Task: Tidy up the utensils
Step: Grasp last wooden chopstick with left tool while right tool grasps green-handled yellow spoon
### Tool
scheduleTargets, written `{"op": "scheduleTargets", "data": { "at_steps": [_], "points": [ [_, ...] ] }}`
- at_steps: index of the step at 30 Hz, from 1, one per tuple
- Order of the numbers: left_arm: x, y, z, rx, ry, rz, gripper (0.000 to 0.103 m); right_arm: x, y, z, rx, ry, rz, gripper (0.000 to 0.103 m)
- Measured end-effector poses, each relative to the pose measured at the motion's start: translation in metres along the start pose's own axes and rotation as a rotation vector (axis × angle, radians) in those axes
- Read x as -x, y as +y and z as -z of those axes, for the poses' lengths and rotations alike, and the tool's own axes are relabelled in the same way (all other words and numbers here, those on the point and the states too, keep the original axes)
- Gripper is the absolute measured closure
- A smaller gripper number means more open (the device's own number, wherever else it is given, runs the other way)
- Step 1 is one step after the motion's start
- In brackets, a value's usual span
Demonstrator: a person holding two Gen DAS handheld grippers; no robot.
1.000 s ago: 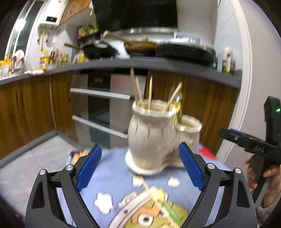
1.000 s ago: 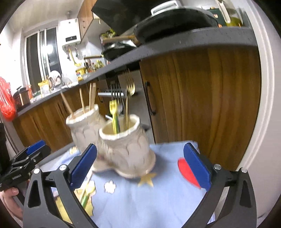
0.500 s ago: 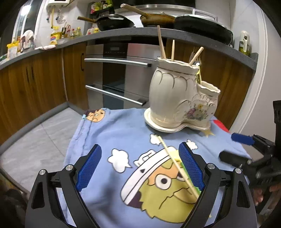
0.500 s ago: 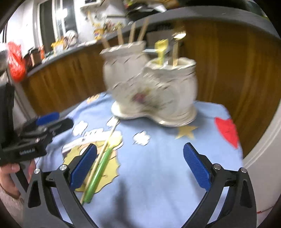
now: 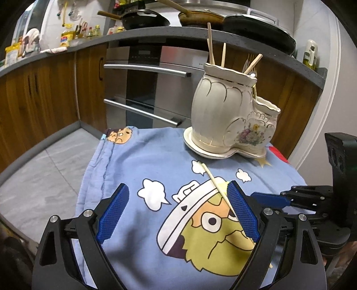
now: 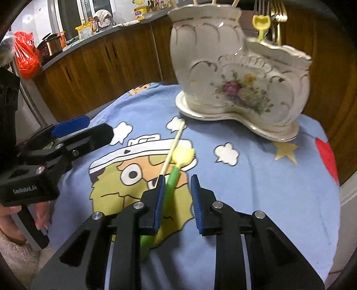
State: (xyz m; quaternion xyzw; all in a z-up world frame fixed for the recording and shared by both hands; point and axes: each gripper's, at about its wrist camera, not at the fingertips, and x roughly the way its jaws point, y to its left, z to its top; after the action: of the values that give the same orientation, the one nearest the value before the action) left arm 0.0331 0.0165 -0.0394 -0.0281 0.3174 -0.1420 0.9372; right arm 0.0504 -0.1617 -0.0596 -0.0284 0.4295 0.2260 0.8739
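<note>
**Right tool straddling the green utensil on the table**

The right tool (image 6: pixel 177 196) is sitting low over the blue cartoon cloth (image 6: pixel 256 189) covering the table, its jaws partly apart and not yet gripping. The green-handled utensil (image 6: pixel 173 178) with a yellow head is lying between its blue pads (image 6: pixel 158 200), close against the left pad, with a gap showing to the right one. A single pale chopstick (image 6: pixel 173 148) is lying just left of the utensil, its far tip pointing toward the holder and its near end going under the left pad.

The left tool (image 5: pixel 177 214) is hovering over the near part of the cloth with its jaws spread wide and nothing between them. In its view the chopstick (image 5: pixel 213 178) is running diagonally toward its right pad (image 5: pixel 242 214), which is hiding the lower part.

The white ceramic boot-shaped holder (image 6: pixel 236 73) is standing upright at the far side of the table. Its tall compartment is holding several chopsticks (image 5: pixel 210 43); its low compartment is holding forks (image 6: pixel 275 13) and a yellow-headed utensil (image 6: pixel 261 24).

Beyond the table, wooden cabinets (image 5: pixel 40 93) and a steel oven front (image 5: pixel 151 89) are showing under a dark counter carrying pans (image 5: pixel 142 19)
</note>
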Motion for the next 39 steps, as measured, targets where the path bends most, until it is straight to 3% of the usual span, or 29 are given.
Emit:
{"op": "scheduleTargets", "data": {
  "at_steps": [7,8,10,16,19,22,24,26,28,31,39],
  "points": [
    [0.0,-0.003,0.0,-0.011,-0.002,-0.004,0.014,-0.005,0.01,-0.001,0.058,0.007,0.039,0.08],
    [0.0,-0.003,0.0,-0.011,-0.001,-0.005,0.014,-0.006,0.012,-0.001,0.074,0.001,0.047,0.088],
    [-0.001,-0.003,-0.001,-0.01,0.004,-0.006,0.014,-0.007,0.01,-0.002,0.084,0.002,0.046,0.092],
    [-0.001,-0.019,-0.001,-0.041,0.036,-0.004,0.014,0.022,-0.02,0.001,0.06,-0.036,0.038,0.094],
    [-0.007,-0.039,0.002,-0.077,0.104,0.014,0.016,0.032,-0.041,0.004,0.05,-0.032,0.042,0.094],
    [-0.019,-0.062,0.011,-0.125,0.187,0.024,0.031,0.039,-0.056,0.007,0.024,-0.041,0.053,0.094],
    [-0.028,-0.076,0.018,-0.182,0.225,-0.028,0.059,0.042,-0.057,0.01,0.034,-0.043,0.047,0.094],
    [-0.034,-0.085,0.024,-0.221,0.243,-0.065,0.068,0.043,-0.056,0.012,0.048,-0.044,0.046,0.094],
    [-0.035,-0.089,0.024,-0.245,0.263,-0.064,0.092,0.045,-0.056,0.015,0.056,-0.042,0.035,0.094],
    [-0.033,-0.085,0.023,-0.279,0.297,-0.071,0.098,0.043,-0.053,0.016,0.079,-0.034,0.016,0.094],
    [-0.026,-0.067,0.018,-0.286,0.387,-0.08,0.096,0.032,-0.051,0.026,0.175,0.074,0.004,0.093]
  ]
}}
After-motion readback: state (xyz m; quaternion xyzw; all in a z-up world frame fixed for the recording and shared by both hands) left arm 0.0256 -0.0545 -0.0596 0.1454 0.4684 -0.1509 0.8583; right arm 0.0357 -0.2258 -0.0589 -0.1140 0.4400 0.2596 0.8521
